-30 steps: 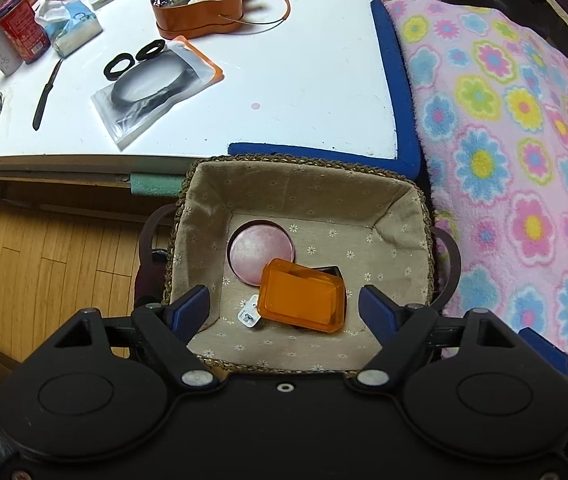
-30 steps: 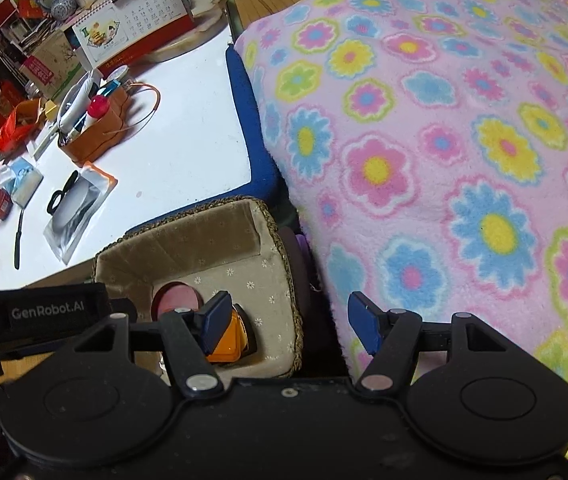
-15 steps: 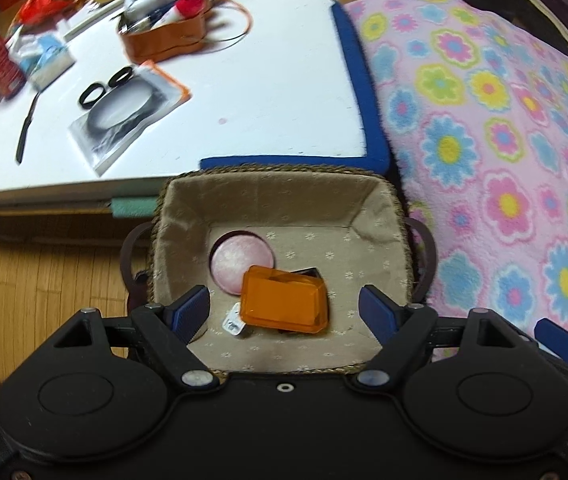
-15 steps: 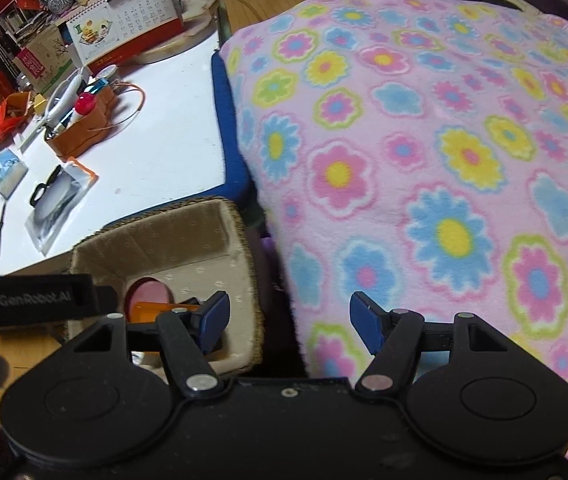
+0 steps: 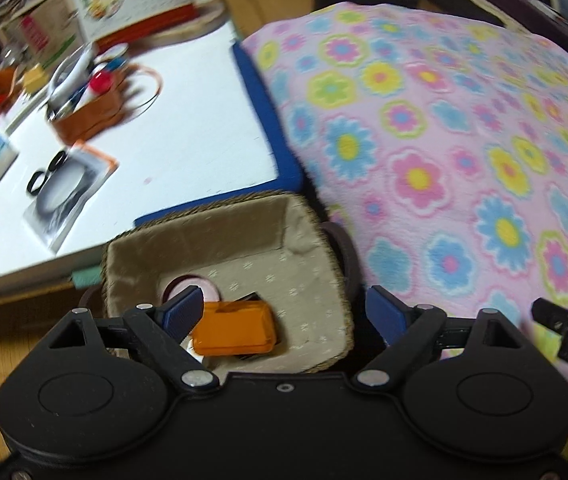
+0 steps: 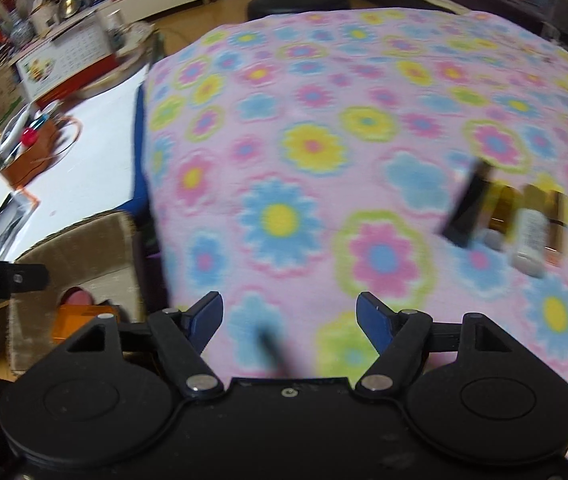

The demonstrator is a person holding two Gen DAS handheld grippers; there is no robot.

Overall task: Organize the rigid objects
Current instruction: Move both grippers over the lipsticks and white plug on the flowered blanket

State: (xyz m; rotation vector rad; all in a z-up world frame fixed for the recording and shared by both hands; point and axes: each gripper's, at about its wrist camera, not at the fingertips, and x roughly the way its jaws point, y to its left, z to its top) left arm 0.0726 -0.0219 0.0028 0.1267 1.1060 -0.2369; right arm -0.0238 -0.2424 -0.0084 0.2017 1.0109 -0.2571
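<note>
Left gripper (image 5: 290,308): my blue ribbed pads stand wide apart and have just been opening further; nothing is clasped between them.
Right gripper (image 6: 290,316): my jaws have likewise just been widening; they hang released, with only fleece beneath the gap.
Basket (image 5: 326,256): a woven, rope-edged rectangle lined with beige cloth dotted with small white flowers. It sits below and ahead of my left fingers; my left pad overlaps its inside, while my right pad lies past its right rim.
Orange case (image 5: 234,330): a smooth, translucent, rounded rectangle, lying flat in the basket just right of my left pad.
Pink disc (image 5: 208,286): a round, matte lid-like shape on the basket floor, partly hidden behind my left pad.
Blanket (image 6: 324,152): soft pink fleece printed with blue, yellow and green flowers, spread under and ahead of my right fingers.
Loose objects (image 6: 504,216): a blurred cluster on the fleece, ahead and well to the right of my right fingers: a black oblong standing tilted, amber-gold glossy pieces and a white tube-like item. Finer detail cannot be told.
White tabletop (image 5: 188,120): smooth, blue-edged, far ahead to the left of both grippers.
Brown holder (image 5: 92,116): a leather-like tray on that tabletop holding pens and a red-capped item.
</note>
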